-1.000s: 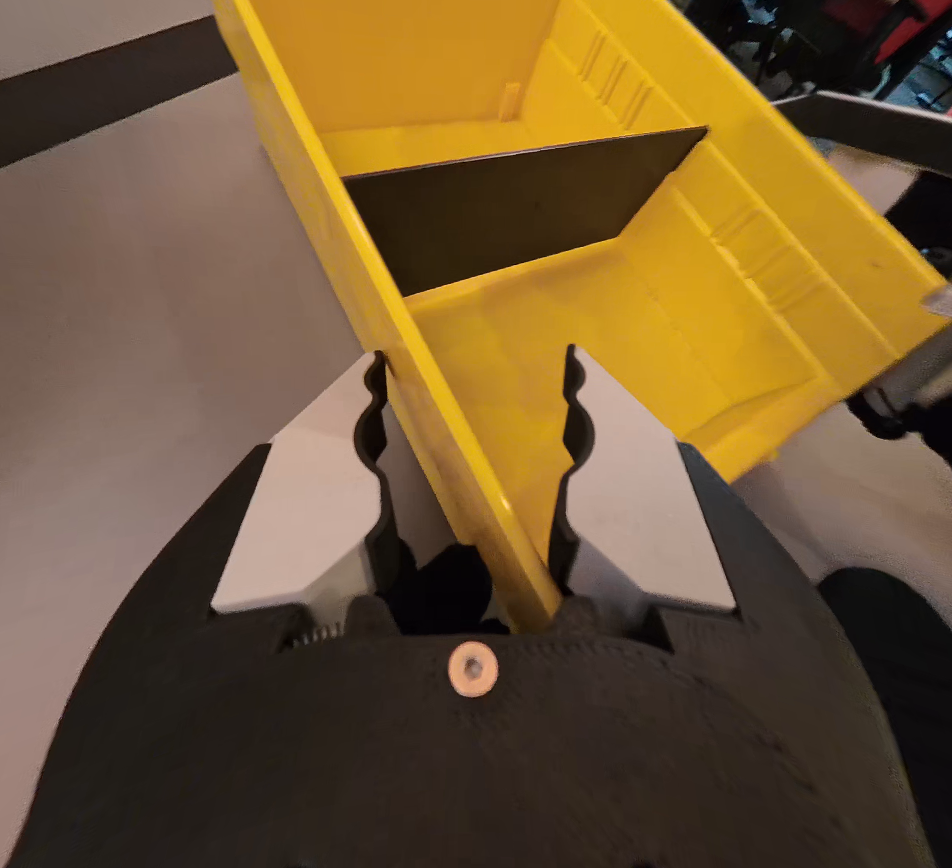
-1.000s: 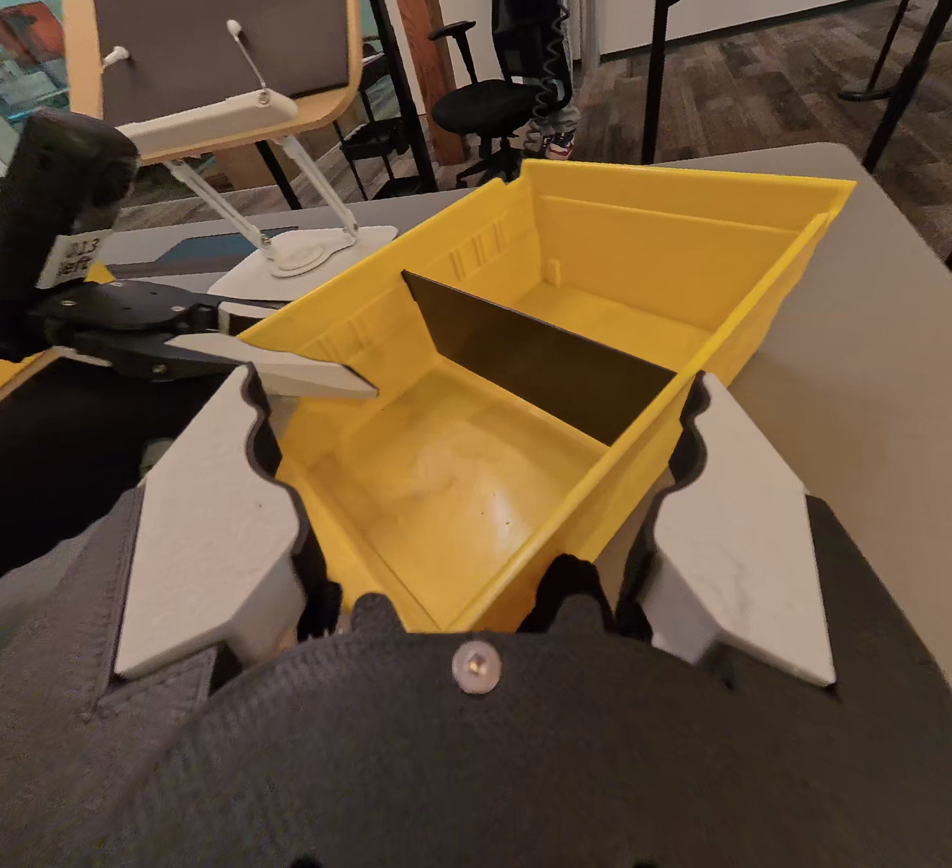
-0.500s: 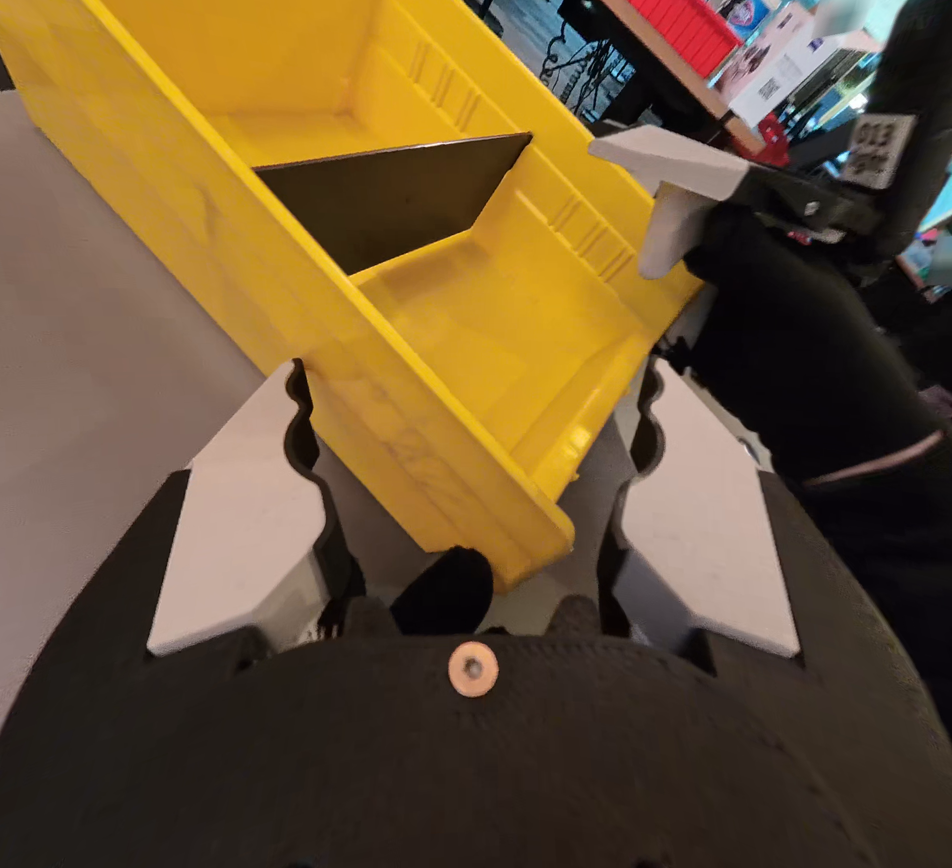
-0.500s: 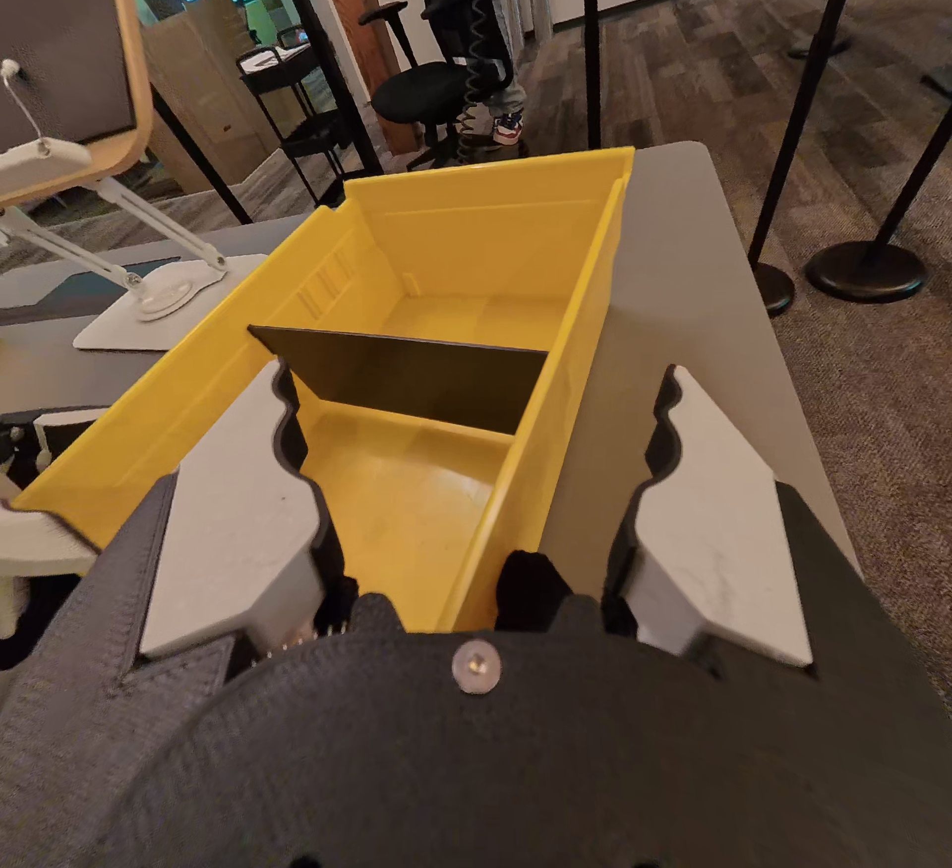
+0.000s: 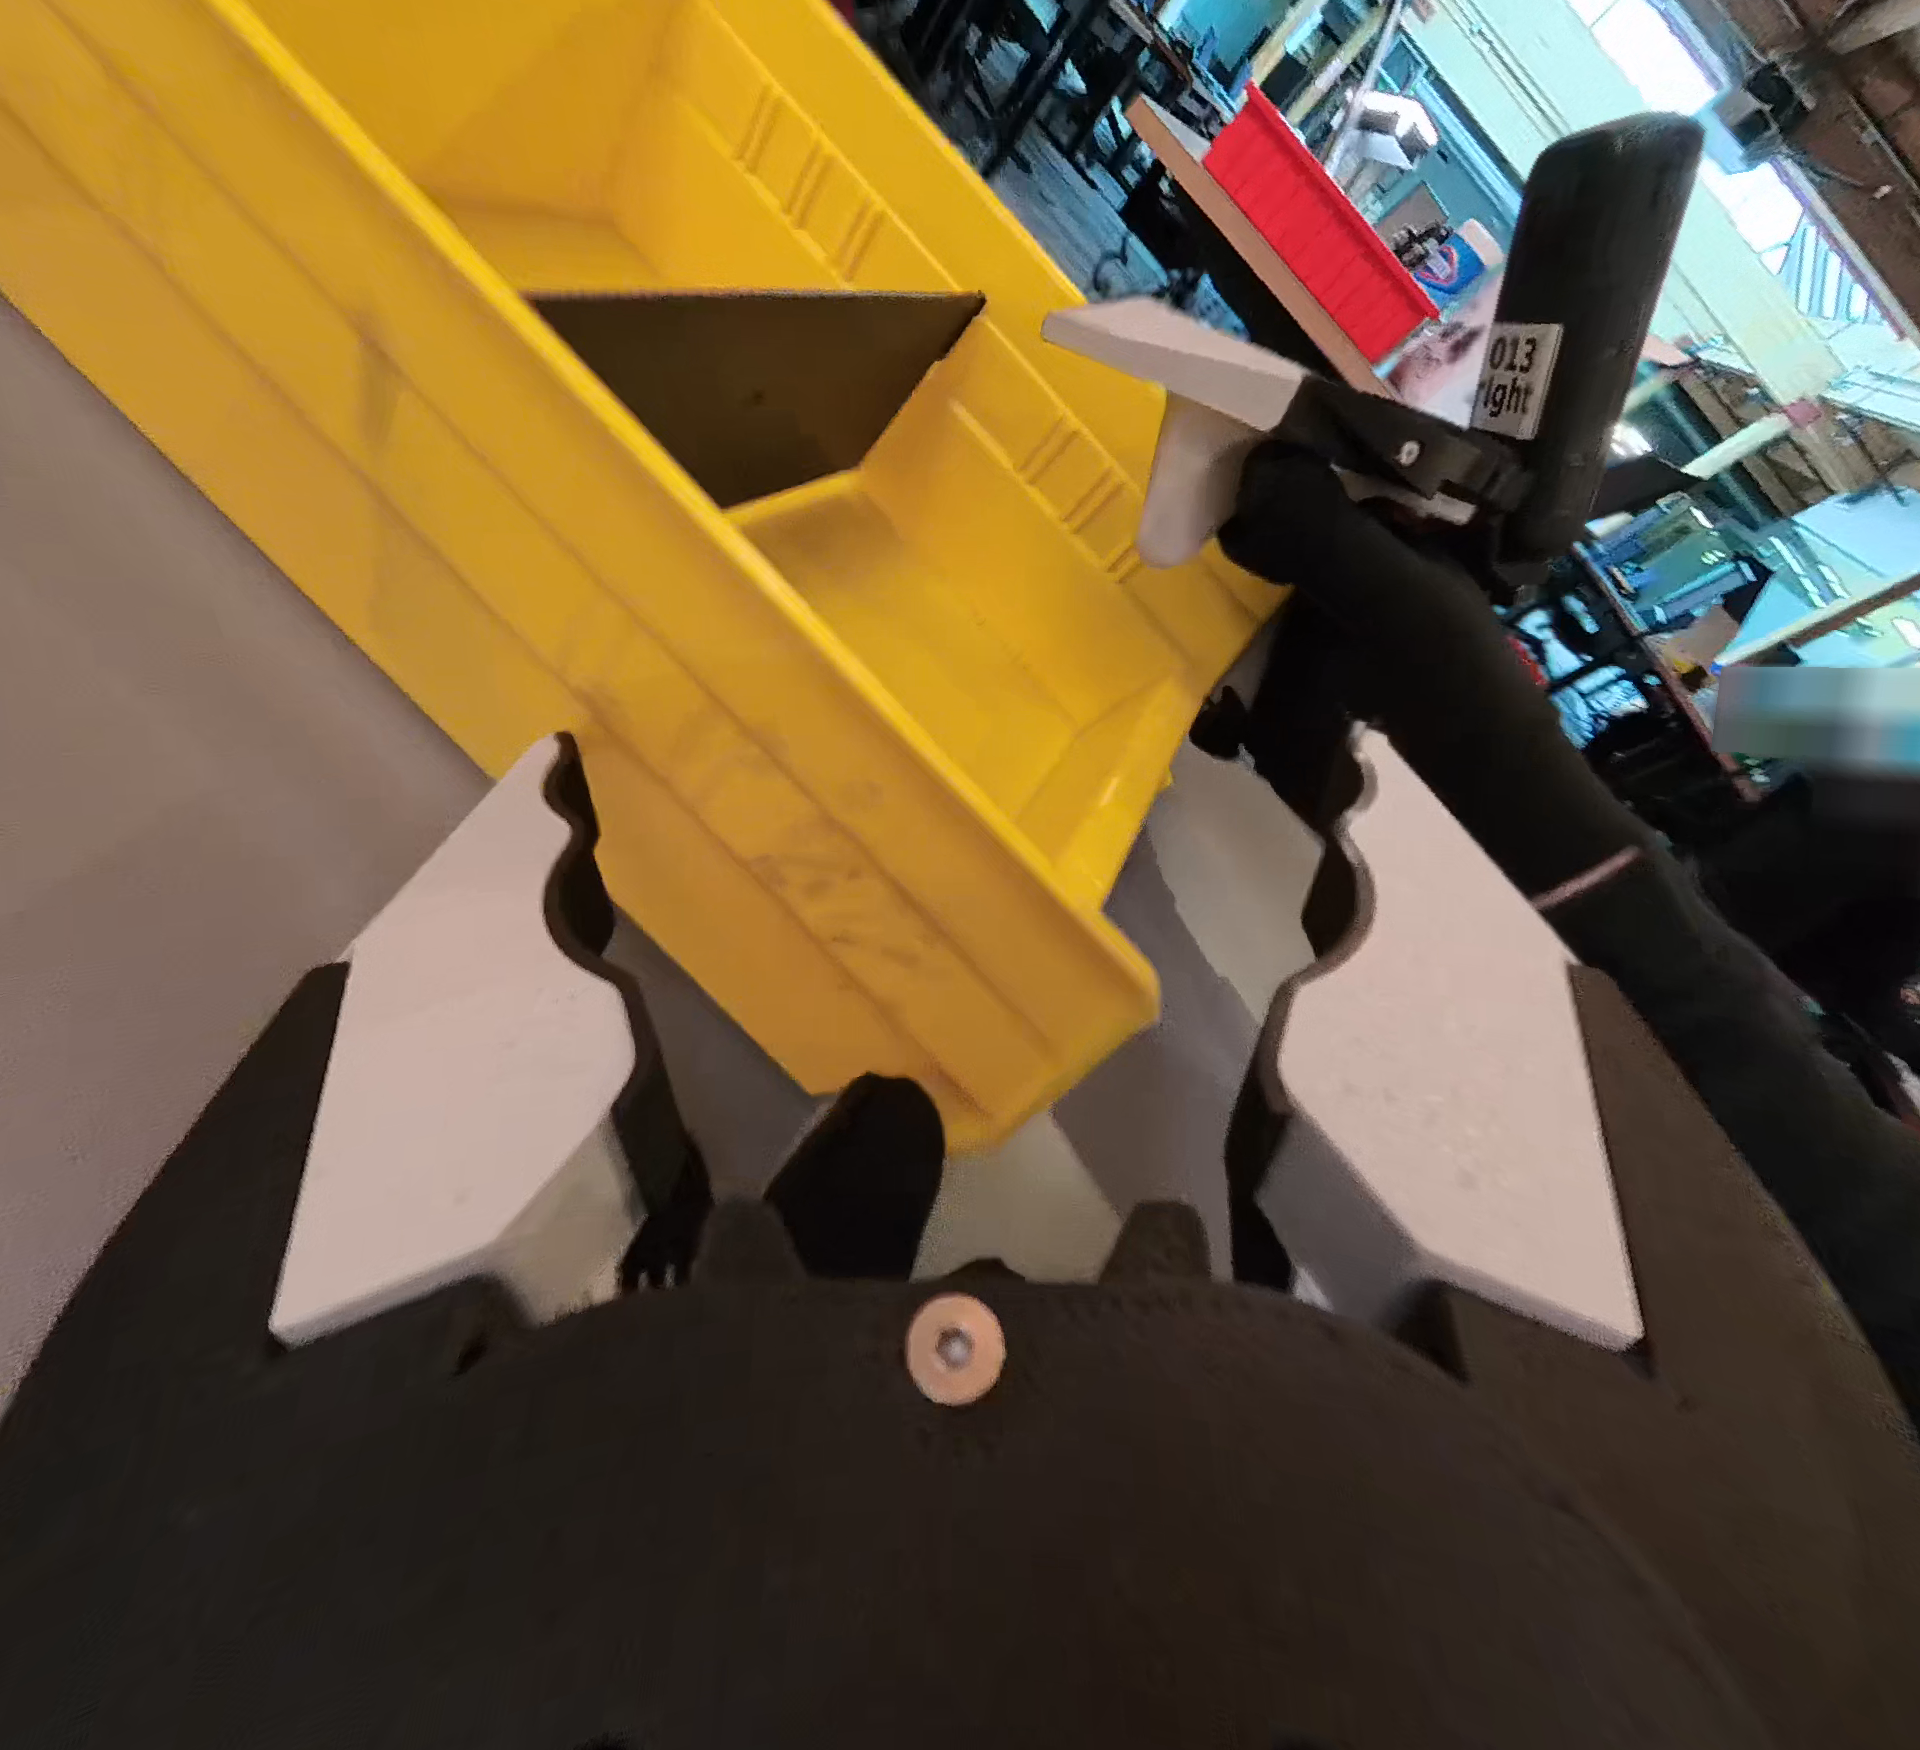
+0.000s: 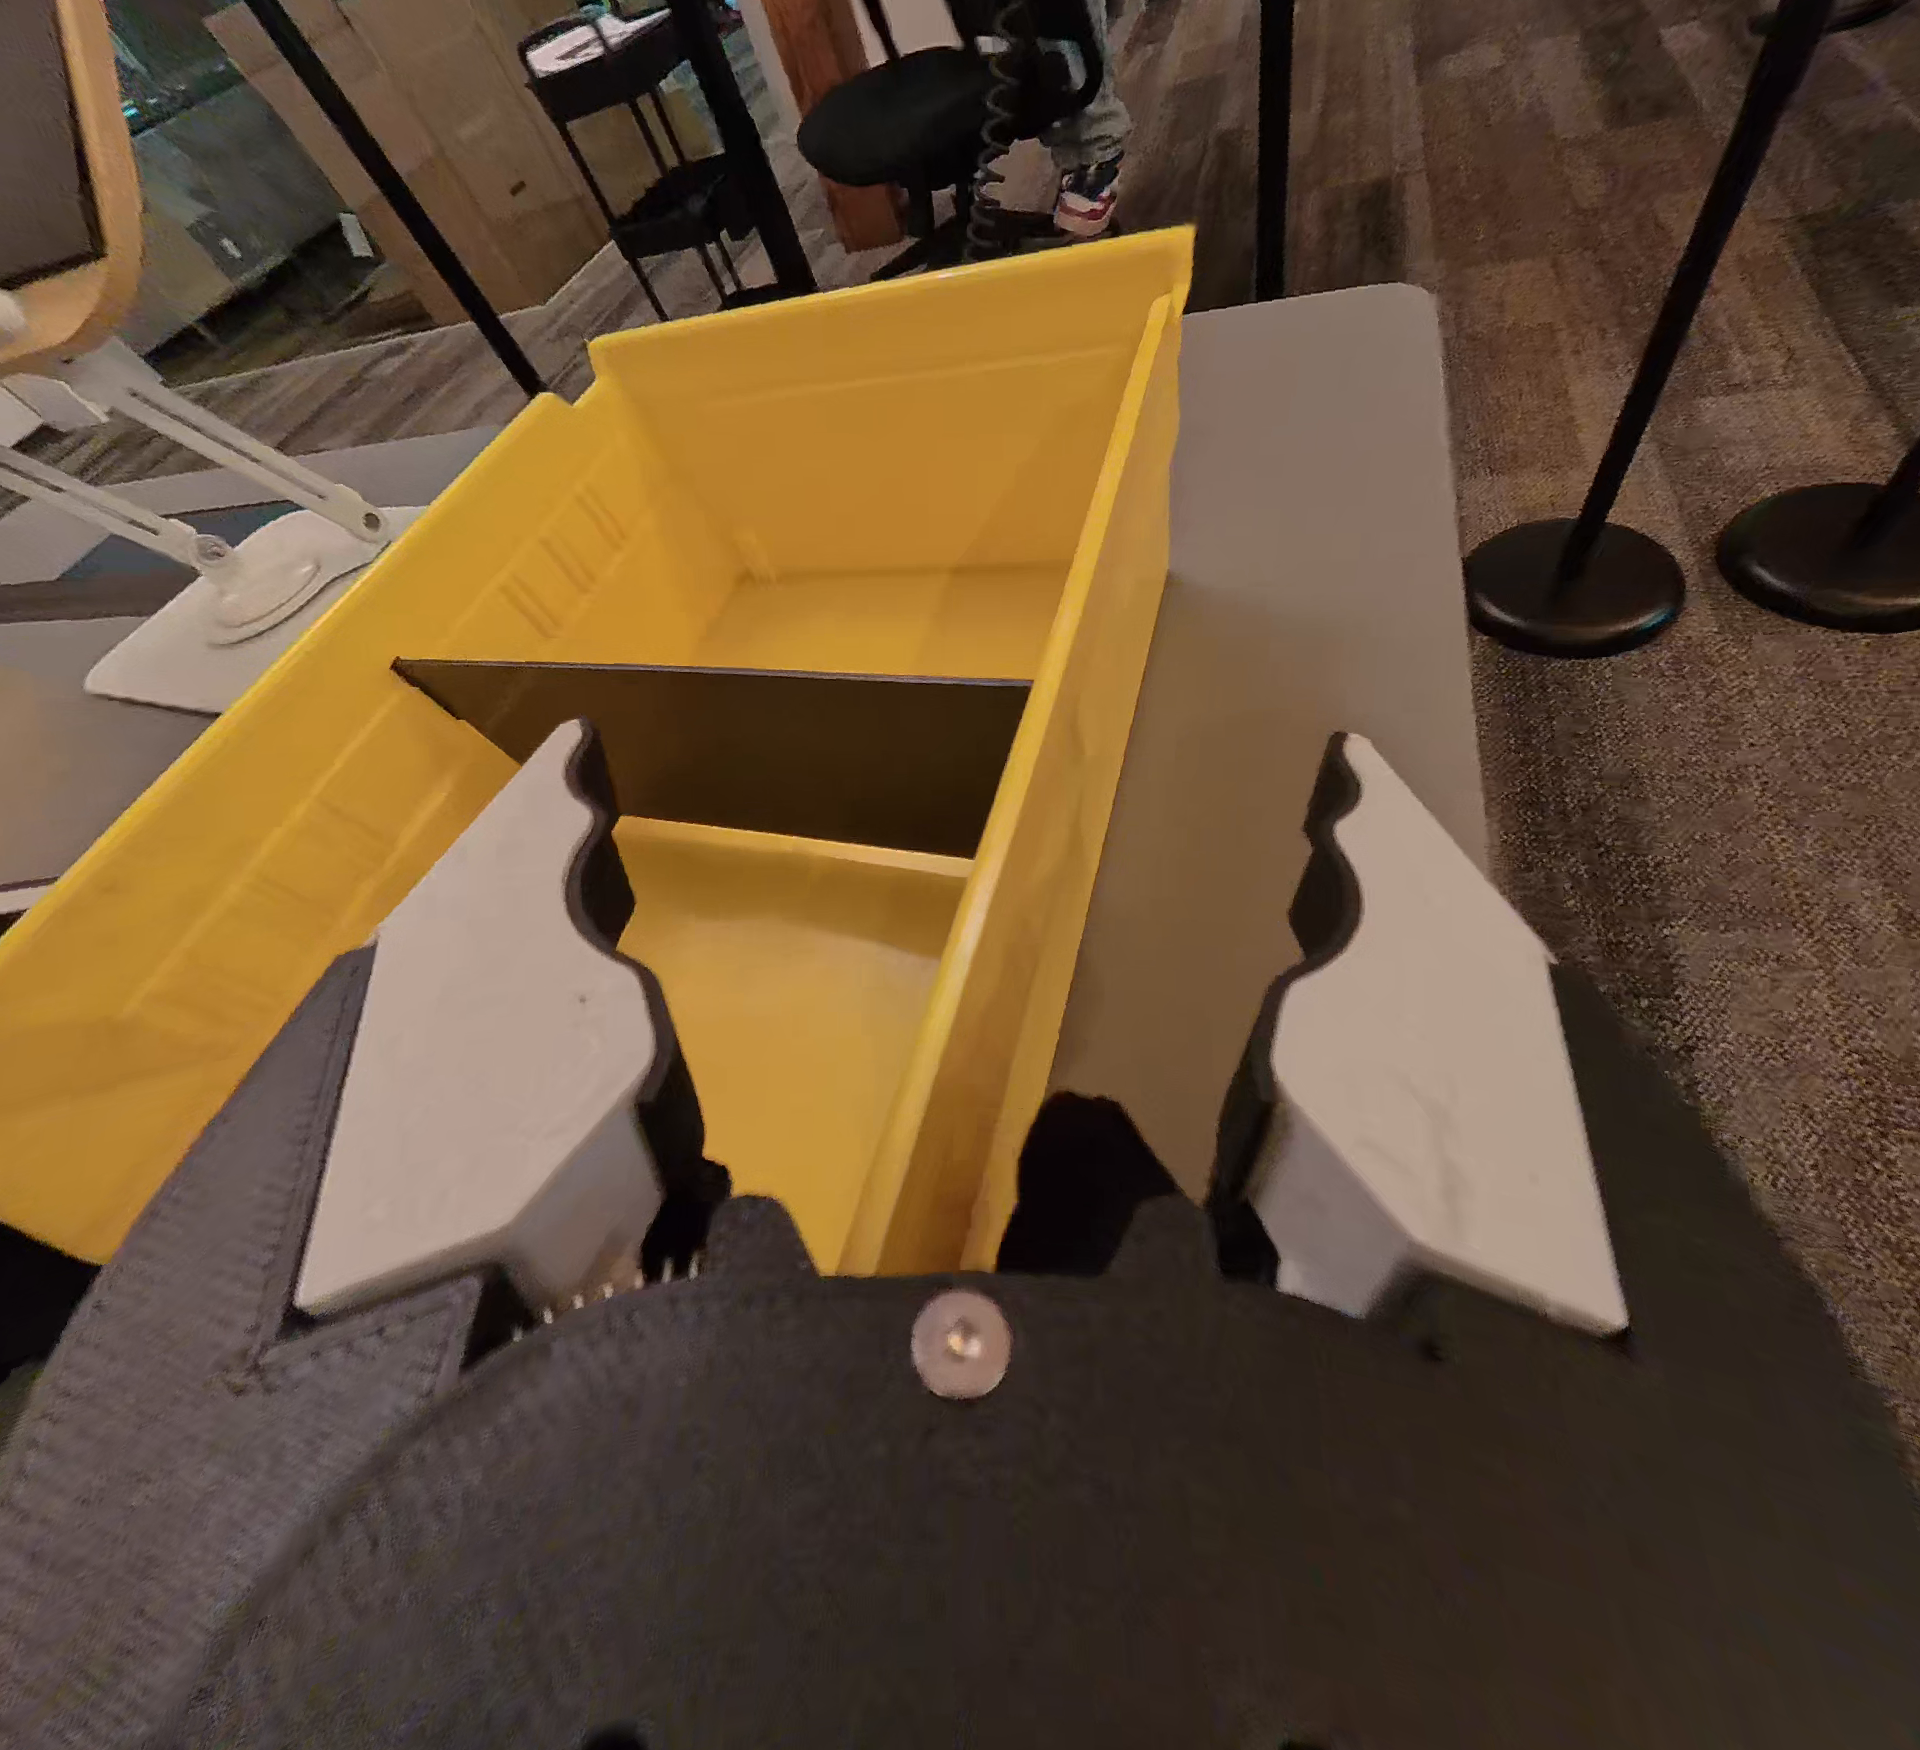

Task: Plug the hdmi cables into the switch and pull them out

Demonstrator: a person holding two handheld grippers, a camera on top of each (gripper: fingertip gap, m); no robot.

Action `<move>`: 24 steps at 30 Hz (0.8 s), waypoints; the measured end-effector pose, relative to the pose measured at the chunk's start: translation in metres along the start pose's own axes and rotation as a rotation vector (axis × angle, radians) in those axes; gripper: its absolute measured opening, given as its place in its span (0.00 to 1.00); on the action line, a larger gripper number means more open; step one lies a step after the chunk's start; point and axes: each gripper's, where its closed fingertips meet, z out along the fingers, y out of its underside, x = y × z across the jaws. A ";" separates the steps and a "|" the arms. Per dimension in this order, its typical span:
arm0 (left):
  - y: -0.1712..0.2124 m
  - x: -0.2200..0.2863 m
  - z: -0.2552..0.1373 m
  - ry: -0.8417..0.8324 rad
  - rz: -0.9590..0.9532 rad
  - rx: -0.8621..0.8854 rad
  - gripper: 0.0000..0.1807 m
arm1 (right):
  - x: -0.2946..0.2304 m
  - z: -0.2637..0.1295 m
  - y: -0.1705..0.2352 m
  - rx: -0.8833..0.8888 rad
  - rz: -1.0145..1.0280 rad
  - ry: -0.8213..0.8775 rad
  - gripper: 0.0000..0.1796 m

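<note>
- The grey table (image 6: 1299,495) fills the left of the left wrist view and the right centre of the right wrist view; it bears a single large item.
- That item, the yellow bin (image 5: 727,661), runs diagonally from upper left to lower centre in the left wrist view. Both compartments show bare floors, so it appears to serve only as storage.
- A black divider (image 6: 790,755) stands upright across the bin at the frame centre, splitting it into a near and a far compartment.
- The left gripper (image 5: 961,879) sits low in its frame, jaws wide, straddling the bin's near corner and gripping nothing.
- The right gripper (image 6: 961,879) likewise has jaws wide, straddling the bin's right wall without clamping it; in the left wrist view it appears at centre right, beside the bin's far rim.
- No HDMI cables and no switch are visible in either view; their location cannot be stated. In the inspector's judgement, plugging has not begun.
</note>
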 end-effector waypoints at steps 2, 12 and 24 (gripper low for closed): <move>0.002 0.000 -0.010 0.028 -0.036 -0.024 0.78 | 0.007 -0.010 -0.014 0.069 -0.040 0.069 0.74; -0.038 0.000 -0.169 -0.039 0.224 0.071 0.82 | -0.125 -0.070 -0.096 0.222 -0.603 0.210 0.72; -0.064 -0.177 -0.650 -1.166 0.362 0.239 0.73 | -0.454 0.042 0.009 0.057 -0.674 -0.507 0.68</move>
